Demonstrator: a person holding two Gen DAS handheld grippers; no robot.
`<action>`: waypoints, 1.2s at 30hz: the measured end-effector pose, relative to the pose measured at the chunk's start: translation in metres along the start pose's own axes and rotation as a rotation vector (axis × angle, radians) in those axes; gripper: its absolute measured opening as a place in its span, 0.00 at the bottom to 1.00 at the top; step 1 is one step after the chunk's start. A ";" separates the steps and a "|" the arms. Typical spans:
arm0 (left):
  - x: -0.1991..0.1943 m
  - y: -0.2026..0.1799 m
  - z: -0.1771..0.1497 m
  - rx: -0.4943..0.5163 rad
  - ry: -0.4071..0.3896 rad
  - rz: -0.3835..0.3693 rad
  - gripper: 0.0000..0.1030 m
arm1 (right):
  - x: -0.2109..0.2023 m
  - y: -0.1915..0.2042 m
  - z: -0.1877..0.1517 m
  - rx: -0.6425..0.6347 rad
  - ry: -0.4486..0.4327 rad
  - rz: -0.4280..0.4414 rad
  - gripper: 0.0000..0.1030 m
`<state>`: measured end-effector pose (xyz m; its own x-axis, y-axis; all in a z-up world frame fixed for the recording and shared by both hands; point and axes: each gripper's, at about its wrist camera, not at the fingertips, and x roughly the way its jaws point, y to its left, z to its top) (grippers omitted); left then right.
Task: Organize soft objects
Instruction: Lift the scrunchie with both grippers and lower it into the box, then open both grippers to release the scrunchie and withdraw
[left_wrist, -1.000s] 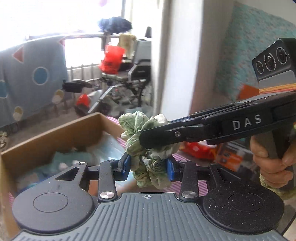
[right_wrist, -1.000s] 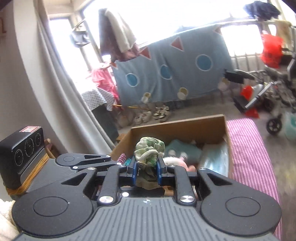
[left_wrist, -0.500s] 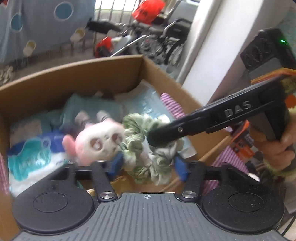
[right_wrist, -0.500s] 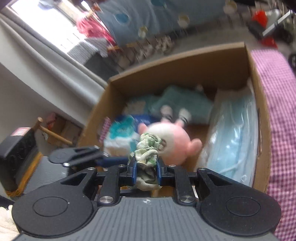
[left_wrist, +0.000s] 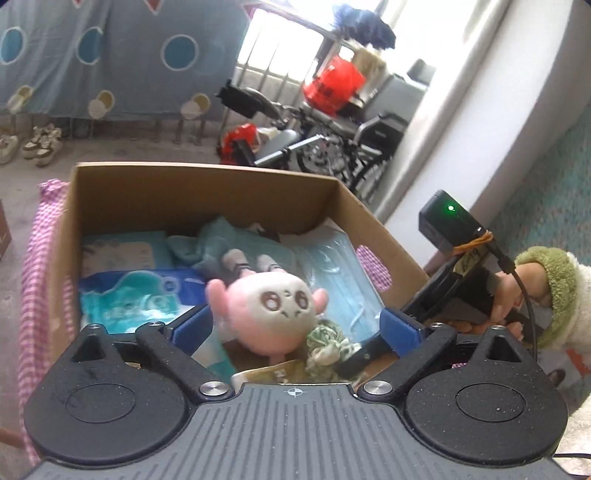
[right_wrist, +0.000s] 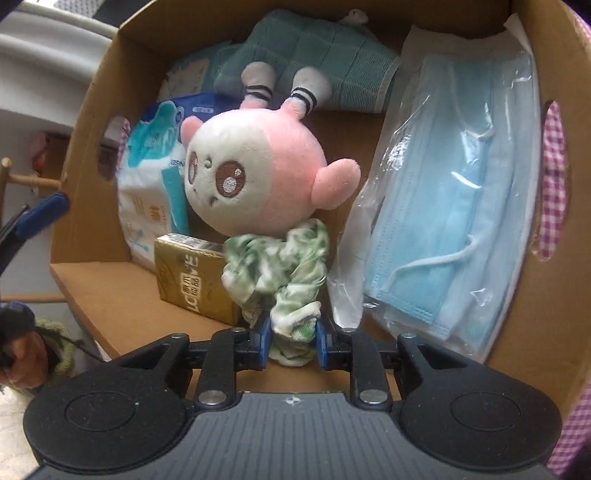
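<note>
A green and white scrunchie is clamped between the pads of my right gripper, low inside the cardboard box, resting against a pink plush toy. In the left wrist view the scrunchie lies beside the plush, with the right gripper's fingers on it. My left gripper is open and empty, held above the box's near side.
The box also holds a bag of blue face masks, a wet-wipes pack, a gold carton and a teal cloth. The box sits on a pink checked cloth. A wheelchair stands behind.
My left gripper let go of the scrunchie and opened wide. My right gripper carried the scrunchie down into the box, next to the plush toy.
</note>
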<state>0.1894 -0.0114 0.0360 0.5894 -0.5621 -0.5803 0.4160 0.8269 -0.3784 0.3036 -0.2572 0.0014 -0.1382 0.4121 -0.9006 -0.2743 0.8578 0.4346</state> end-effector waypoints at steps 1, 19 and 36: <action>-0.001 0.005 0.003 -0.012 -0.008 0.004 0.96 | -0.005 0.002 0.001 -0.001 -0.007 -0.012 0.33; -0.034 0.035 -0.022 -0.116 -0.064 0.017 0.98 | 0.016 0.016 0.013 0.001 -0.014 -0.058 0.39; -0.064 0.011 -0.043 -0.118 -0.094 -0.035 0.98 | -0.103 0.014 -0.146 0.103 -0.522 0.251 0.41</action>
<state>0.1267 0.0347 0.0385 0.6406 -0.5854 -0.4969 0.3568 0.7999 -0.4825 0.1754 -0.3326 0.1011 0.3074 0.6806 -0.6651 -0.1967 0.7293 0.6553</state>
